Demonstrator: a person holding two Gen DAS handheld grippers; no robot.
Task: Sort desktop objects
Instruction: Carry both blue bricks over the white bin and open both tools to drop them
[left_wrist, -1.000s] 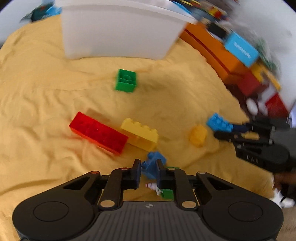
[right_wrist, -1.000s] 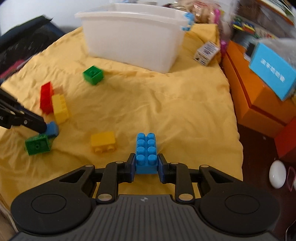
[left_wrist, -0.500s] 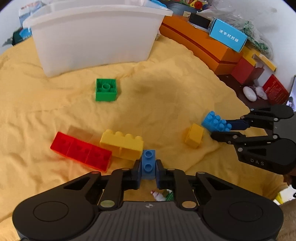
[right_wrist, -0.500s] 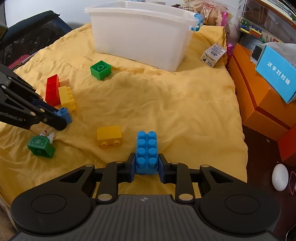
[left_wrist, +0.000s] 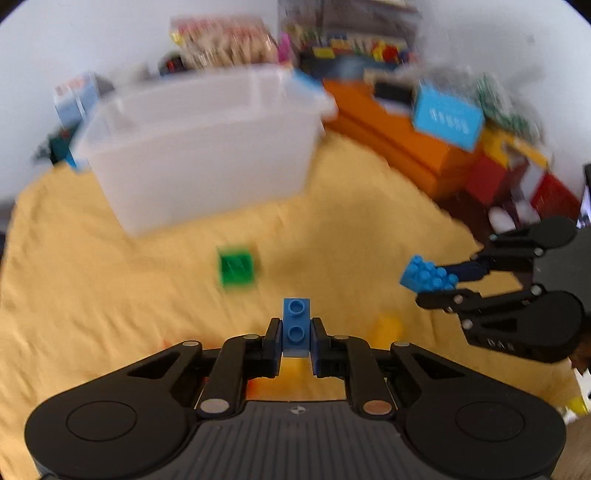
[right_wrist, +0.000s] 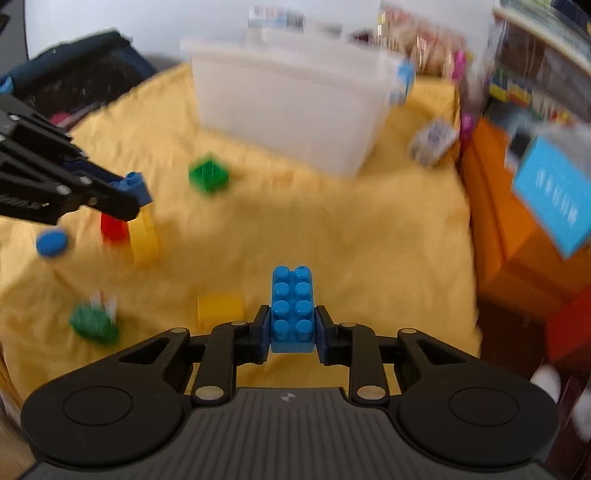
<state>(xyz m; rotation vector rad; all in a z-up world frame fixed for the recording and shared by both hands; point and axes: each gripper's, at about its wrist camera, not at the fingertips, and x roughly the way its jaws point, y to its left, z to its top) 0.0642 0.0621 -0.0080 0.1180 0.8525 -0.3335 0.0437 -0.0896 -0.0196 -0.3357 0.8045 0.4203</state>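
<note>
My left gripper (left_wrist: 295, 324) is shut on a small blue brick (left_wrist: 295, 308) and holds it above the yellow cloth (left_wrist: 110, 295). In the right wrist view that gripper (right_wrist: 129, 195) hangs at the left over a red brick (right_wrist: 112, 227) and a yellow brick (right_wrist: 146, 236). My right gripper (right_wrist: 293, 314) has a wide blue brick (right_wrist: 293, 288) between its pads, and its jaws are closing on it. A white bin (left_wrist: 199, 155) stands at the back of the cloth. In front of the bin lies a green brick (left_wrist: 236, 266).
A small yellow brick (right_wrist: 219, 308), a green piece (right_wrist: 92, 323) and a blue round piece (right_wrist: 51, 242) lie on the near part of the cloth. Orange boxes (left_wrist: 399, 147) and a blue box (right_wrist: 554, 199) crowd the right edge. A dark bag (right_wrist: 85, 74) sits far left.
Both grippers have risen off the cloth with their blue bricks. The left one lifted its small brick clear of the red and yellow bricks, and its view has tilted up towards the bin.
</note>
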